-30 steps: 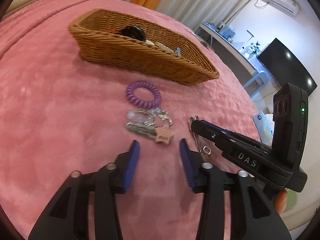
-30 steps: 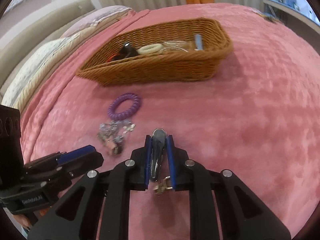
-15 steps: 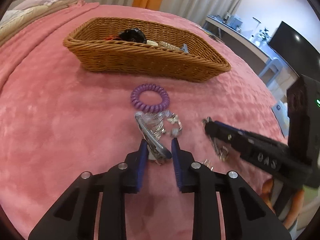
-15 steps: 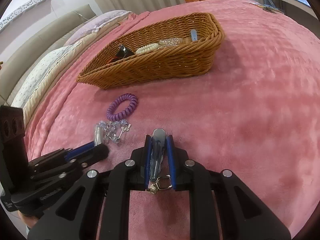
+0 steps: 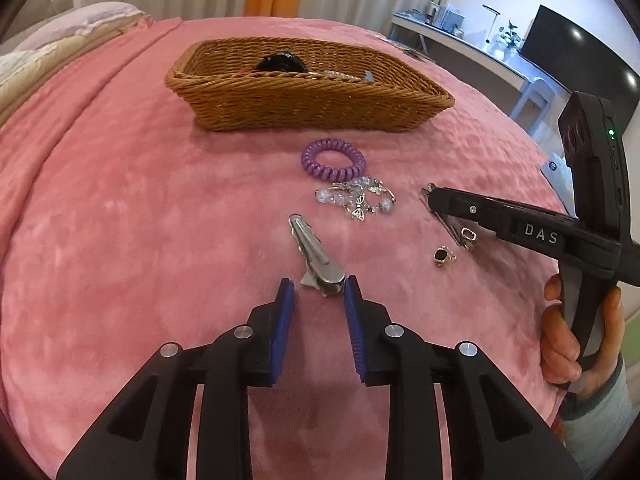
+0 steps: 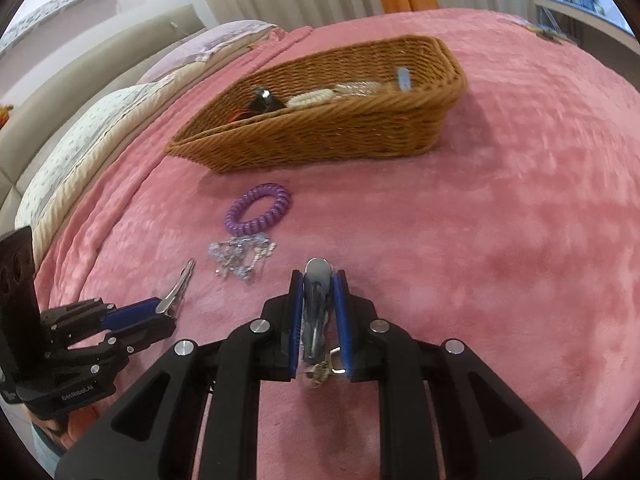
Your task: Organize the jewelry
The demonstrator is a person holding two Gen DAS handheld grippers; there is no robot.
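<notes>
On the pink bed blanket (image 5: 120, 240), low in the left wrist view, a silver hair clip (image 5: 316, 258) is seen with its wide end between the blue pads of the left gripper (image 5: 318, 294). Its fingers (image 5: 282, 312) have just been opening a little; whether the pads press on the clip cannot be told. Right of centre in the same view, the right gripper (image 5: 430, 196) is seen from the side, carried by a hand (image 5: 572, 332) at the right edge. In the right wrist view, the right gripper's fingers (image 6: 295, 320) are closed on a second silver clip (image 6: 316, 304), with a small ring charm hanging behind them. A purple coil hair tie (image 5: 333, 159) and a beaded charm bracelet (image 5: 356, 198) lie touching each other near the middle. A small dark-stoned ring (image 5: 443, 256) lies apart on the blanket, below the right gripper. A wicker basket (image 5: 308, 100), holding a few items, stands in the upper middle.
</notes>
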